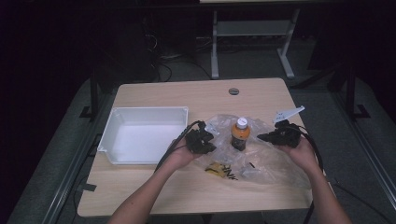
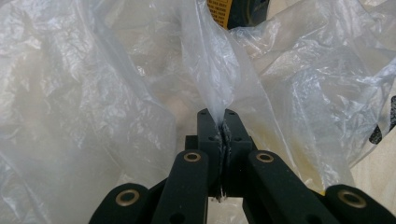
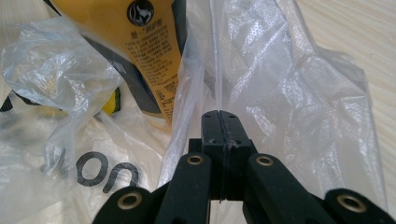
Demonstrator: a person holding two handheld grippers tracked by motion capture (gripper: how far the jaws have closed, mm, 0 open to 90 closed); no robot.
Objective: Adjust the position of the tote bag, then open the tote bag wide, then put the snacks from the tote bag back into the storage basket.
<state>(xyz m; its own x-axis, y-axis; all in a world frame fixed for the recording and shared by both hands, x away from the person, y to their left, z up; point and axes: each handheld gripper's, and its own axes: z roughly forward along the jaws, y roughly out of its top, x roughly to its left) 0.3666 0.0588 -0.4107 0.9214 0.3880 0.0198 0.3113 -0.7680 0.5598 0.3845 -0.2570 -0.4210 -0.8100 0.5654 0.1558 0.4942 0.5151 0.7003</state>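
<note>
A clear plastic bag (image 1: 261, 158) lies crumpled on the wooden table, with an orange bottle (image 1: 239, 134) with a white cap standing upright inside it. My left gripper (image 1: 211, 139) is shut on the bag's left edge; in the left gripper view the film (image 2: 219, 79) is pinched between the closed jaws (image 2: 223, 122). My right gripper (image 1: 261, 137) is shut on the bag's right edge, with film (image 3: 280, 84) rising from its tips (image 3: 219, 122). The bottle's yellow label (image 3: 140, 51) shows close on the left of the right gripper view.
A white rectangular bin (image 1: 144, 135) stands to the left of the bag, next to my left hand. Black and yellow print (image 1: 222, 170) on the bag lies toward the table's front edge. A round grommet hole (image 1: 233, 91) sits near the table's far edge.
</note>
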